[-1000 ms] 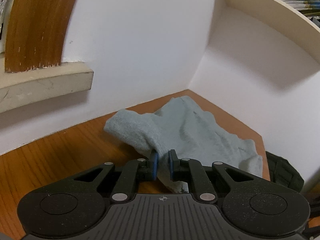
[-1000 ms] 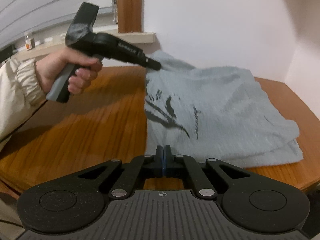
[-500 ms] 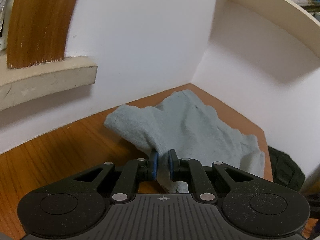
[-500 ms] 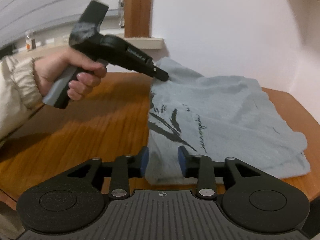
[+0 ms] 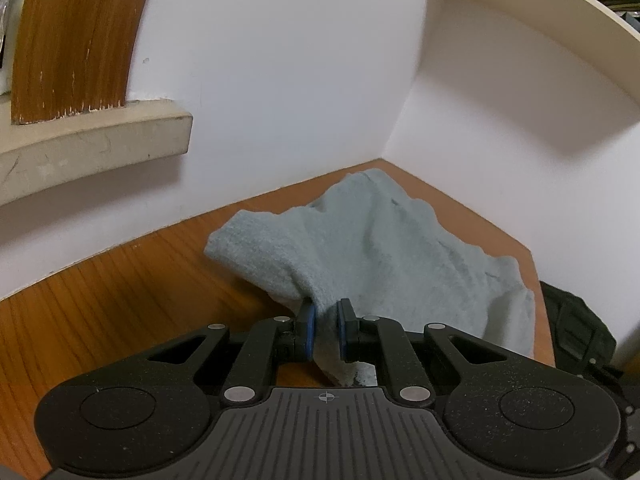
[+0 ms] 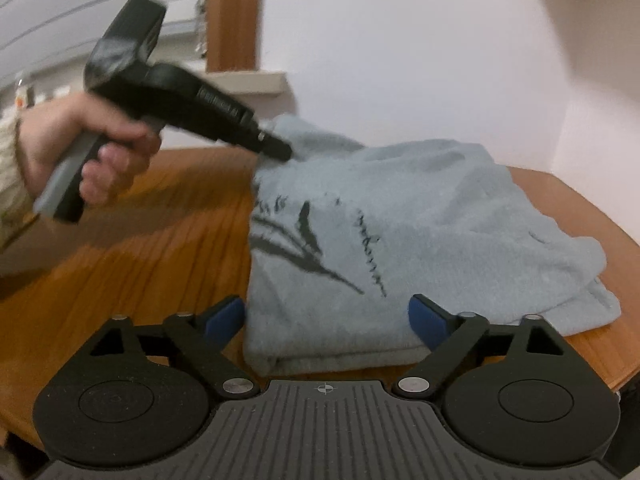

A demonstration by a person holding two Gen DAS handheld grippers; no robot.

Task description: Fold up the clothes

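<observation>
While your left gripper (image 5: 325, 330) keeps its pinch on the far corner of the grey shirt (image 6: 400, 240), your right gripper (image 6: 326, 322), shut a second ago, is opening around its near folded edge. On the wooden table (image 6: 140, 260), the shirt lies doubled, print up.

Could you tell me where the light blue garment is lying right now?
The light blue garment lies on the wooden table toward the corner of the white walls, its far edge pinched in the left claw.

Black right tool (image 6: 325, 316) with blue pads (image 6: 426, 320), silver screws; blurred sleeve (image 6: 8, 160) looks cream.
</observation>
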